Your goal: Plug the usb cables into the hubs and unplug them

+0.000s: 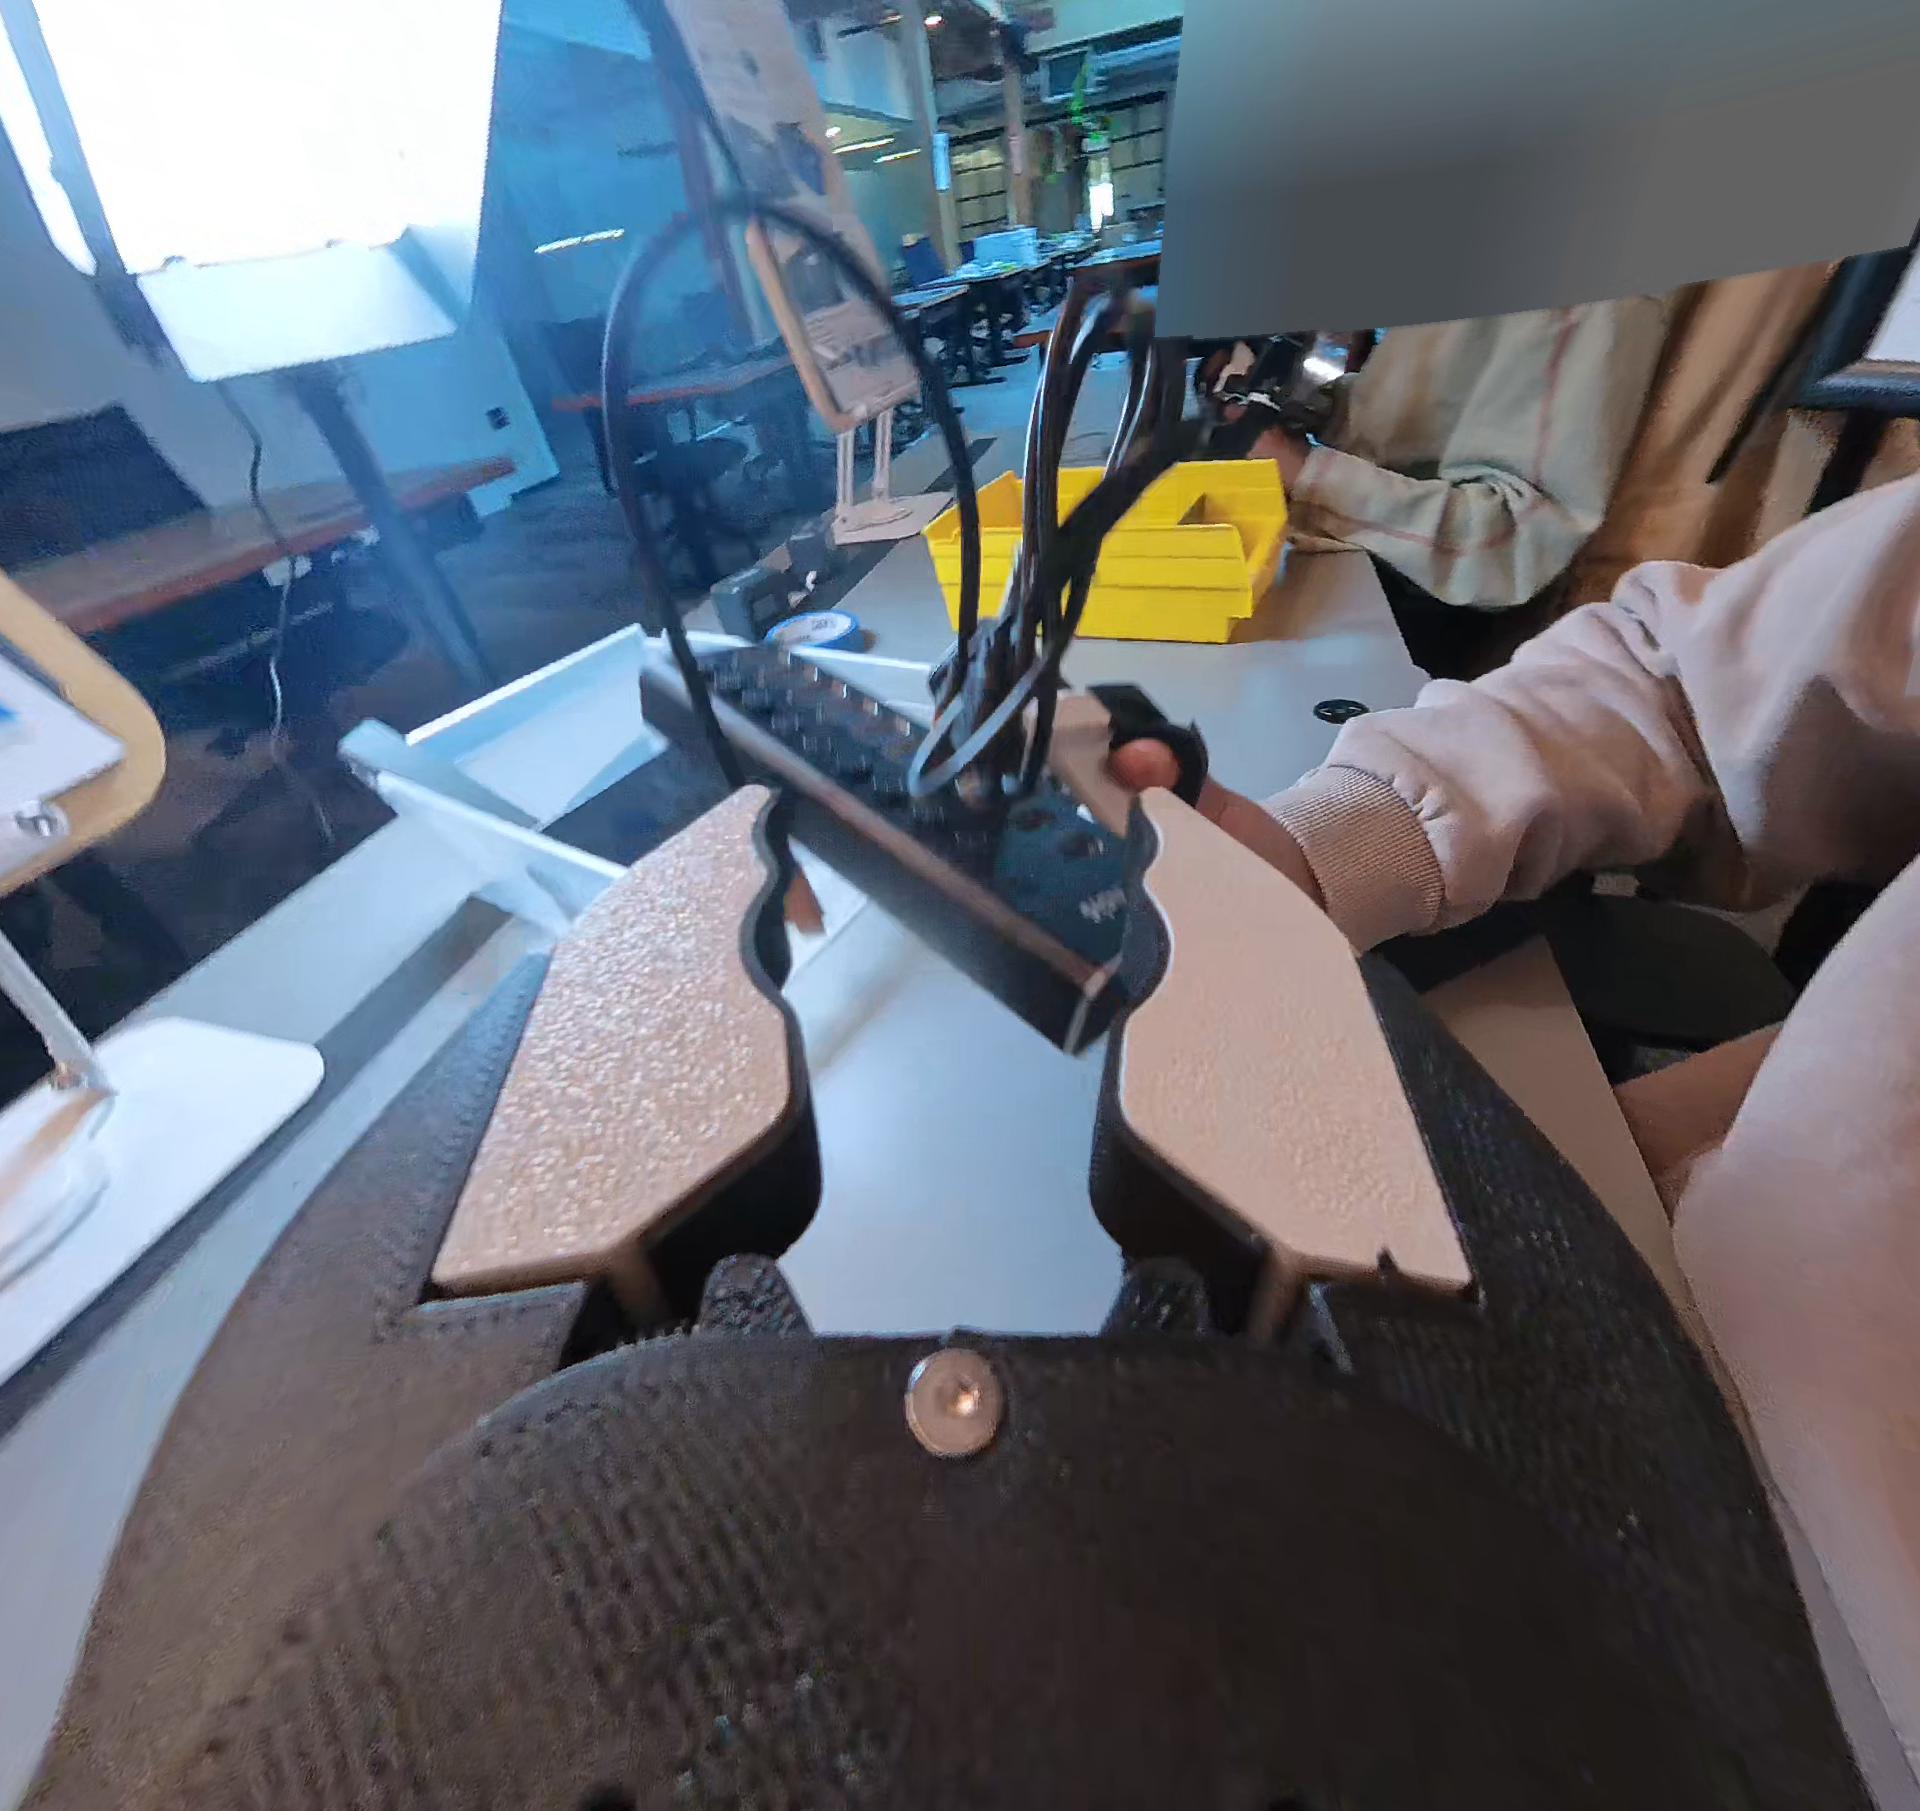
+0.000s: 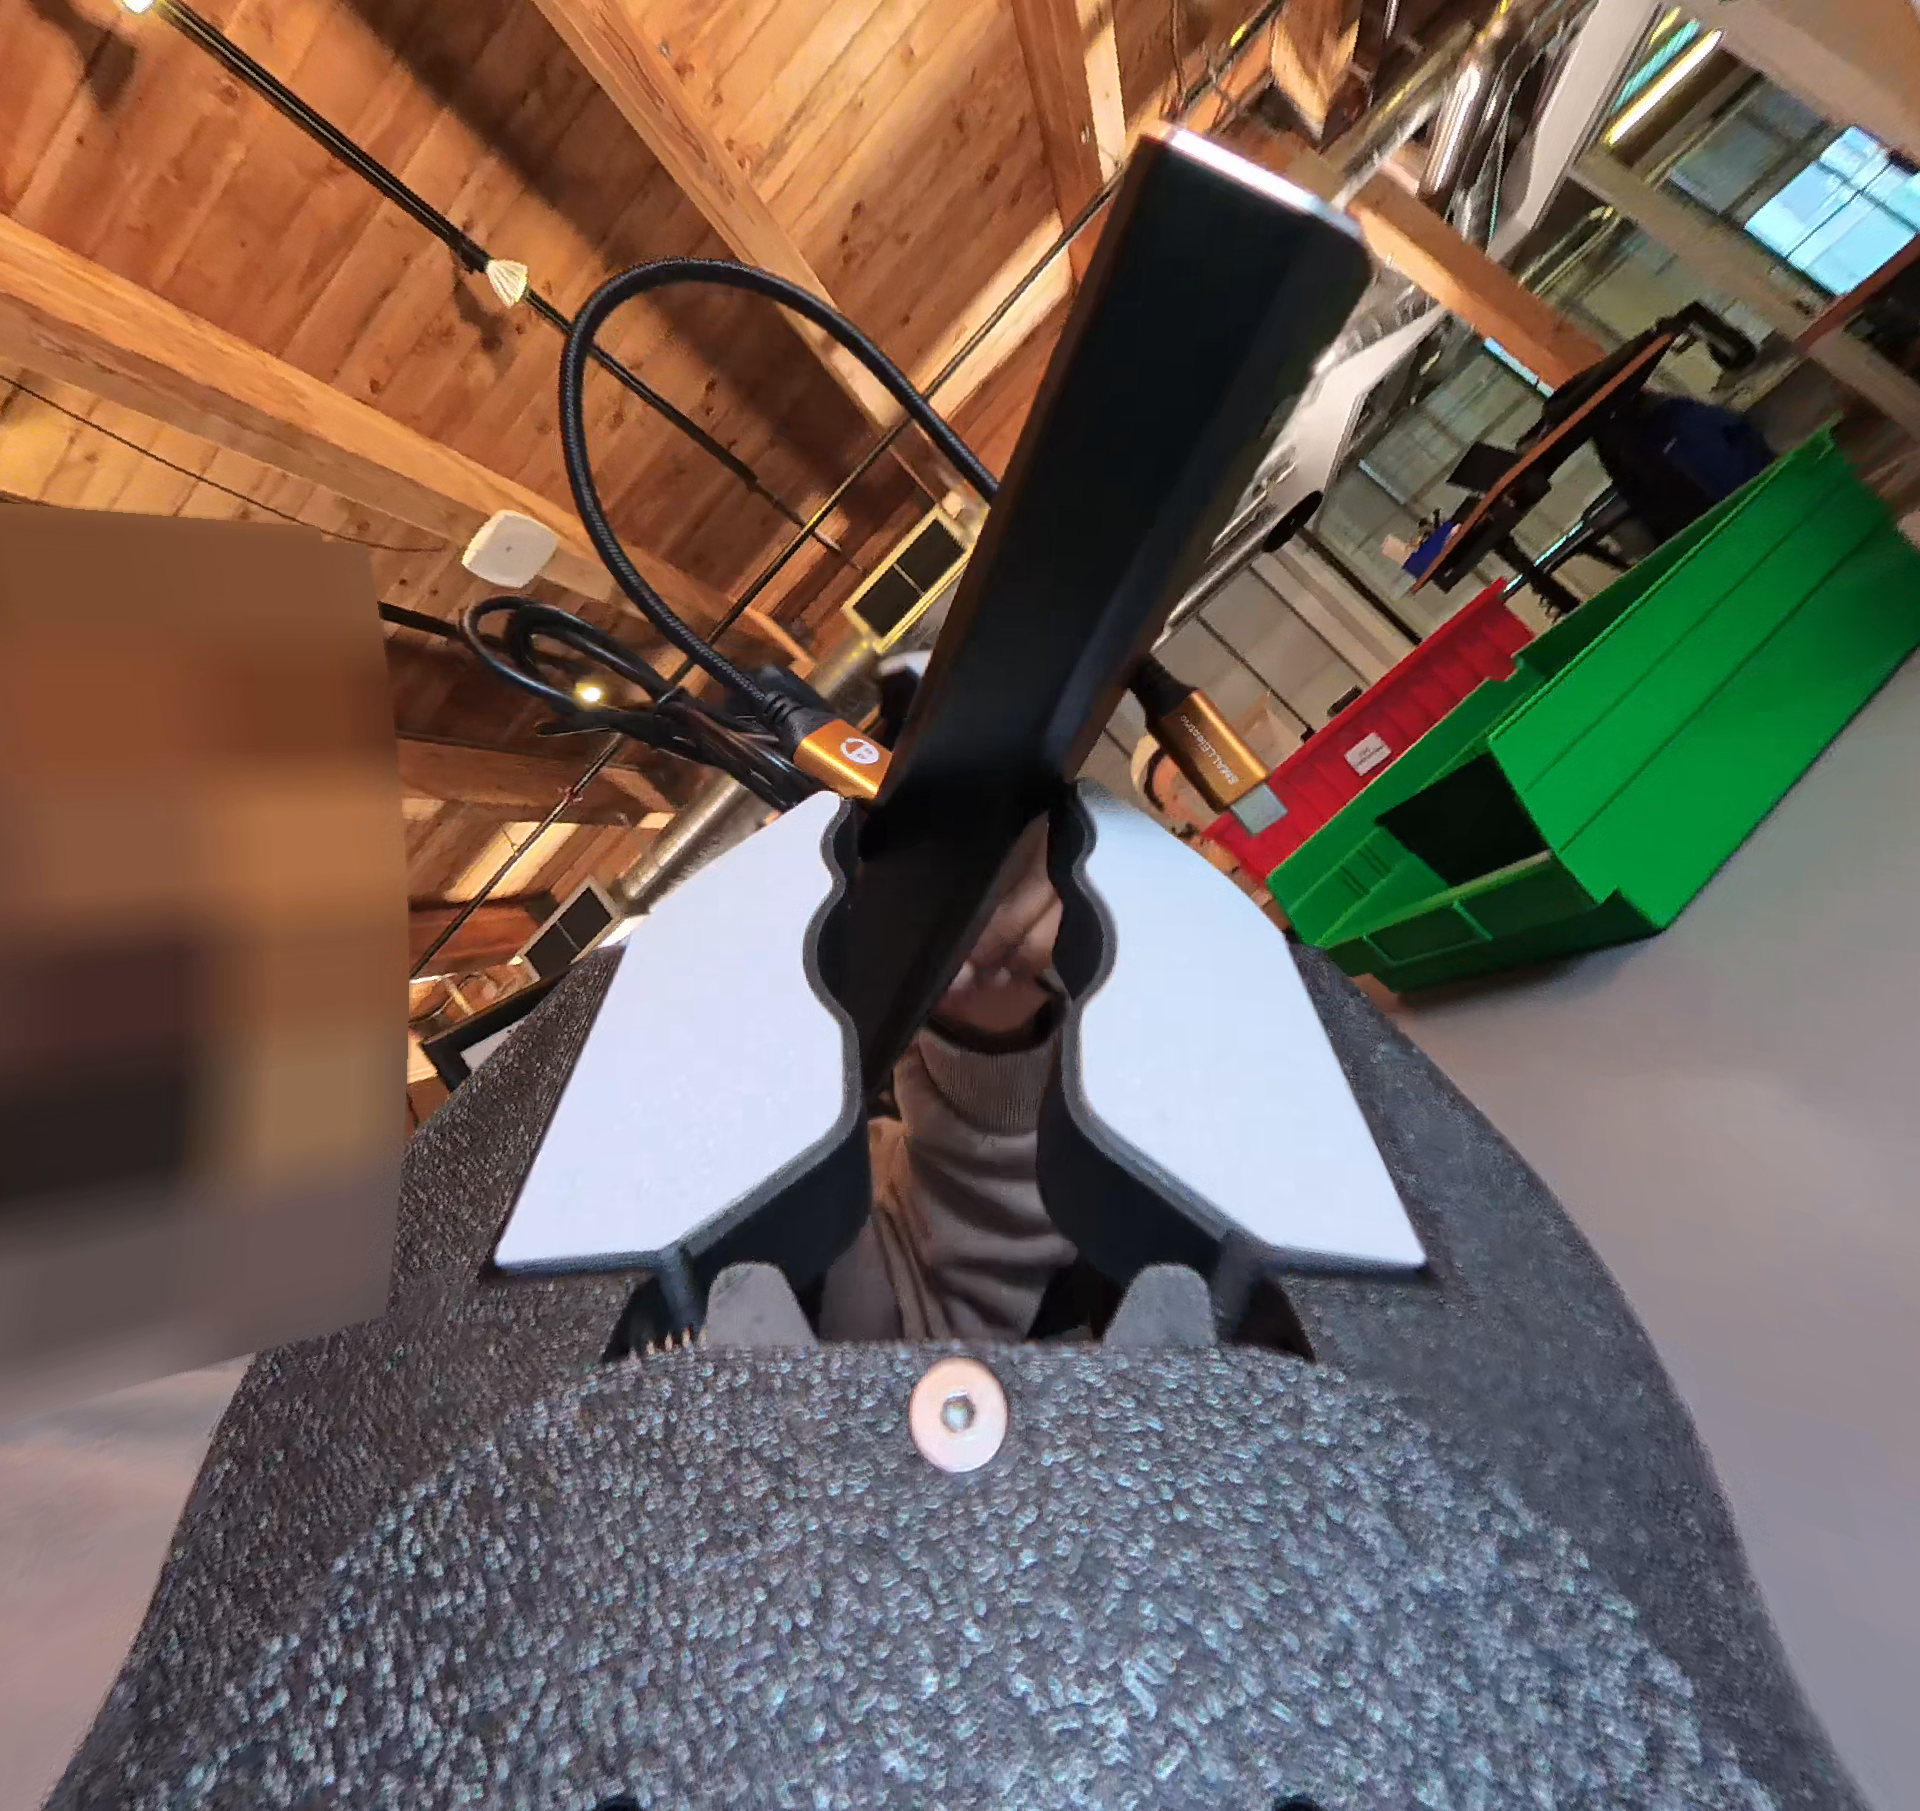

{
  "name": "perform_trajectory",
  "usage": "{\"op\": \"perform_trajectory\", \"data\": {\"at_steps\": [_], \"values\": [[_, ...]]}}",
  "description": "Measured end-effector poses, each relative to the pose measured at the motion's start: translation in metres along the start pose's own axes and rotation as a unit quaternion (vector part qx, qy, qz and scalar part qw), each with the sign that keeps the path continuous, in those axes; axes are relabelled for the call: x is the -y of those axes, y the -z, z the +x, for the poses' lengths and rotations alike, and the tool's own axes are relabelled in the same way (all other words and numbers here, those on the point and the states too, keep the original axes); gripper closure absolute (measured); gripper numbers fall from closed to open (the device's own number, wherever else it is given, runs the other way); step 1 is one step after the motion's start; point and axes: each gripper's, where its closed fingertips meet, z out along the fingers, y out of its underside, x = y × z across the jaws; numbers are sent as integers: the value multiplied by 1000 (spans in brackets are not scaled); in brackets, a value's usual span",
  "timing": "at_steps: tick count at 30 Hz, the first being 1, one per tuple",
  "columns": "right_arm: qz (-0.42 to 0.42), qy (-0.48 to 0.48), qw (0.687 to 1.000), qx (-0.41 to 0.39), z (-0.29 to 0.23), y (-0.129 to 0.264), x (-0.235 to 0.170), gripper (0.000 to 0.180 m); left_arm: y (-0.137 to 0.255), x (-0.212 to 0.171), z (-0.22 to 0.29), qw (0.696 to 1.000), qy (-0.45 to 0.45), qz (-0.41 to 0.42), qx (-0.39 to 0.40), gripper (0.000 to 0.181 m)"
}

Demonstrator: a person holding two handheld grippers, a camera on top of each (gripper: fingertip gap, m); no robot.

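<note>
My right tool (image 2: 956, 826) clamps the black hub (image 2: 1122, 473), tilted up off the counter (image 1: 935, 1138); my left tool (image 1: 961, 826) sits open around its end, cables (image 1: 997, 556) plugged in.

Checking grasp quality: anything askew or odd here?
Yes. The black hub is lifted off the table and tilted, pinched at one end by the right gripper. The left gripper straddles its other end, open, cables dangling loose.

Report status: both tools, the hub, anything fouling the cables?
Right tool shut on the black hub, lifted off the table. Left tool open around the hub's end. Cable bundle plugged in; one orange-ended plug hangs loose.
</note>
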Motion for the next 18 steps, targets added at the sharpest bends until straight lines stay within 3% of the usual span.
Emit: {"op": "perform_trajectory", "data": {"at_steps": [3, 6, 11, 18], "values": [[23, 24, 999, -18, 3, 1, 8, 144, -10, -30, 2, 998, 45, -17, 27, 98], [37, 42, 998, -41, 7, -1, 10, 144, -27, -49, 8, 996, 50, -22, 64, 92], [55, 83, 992, -75, 7, -2, 11, 144, -40, -60, -1, 989, -26, -36, 140, 107], [9, 157, 985, -71, -11, -10, 2, 142, -23, -29, 3, 993, -77, 23, 90, 111]]}}
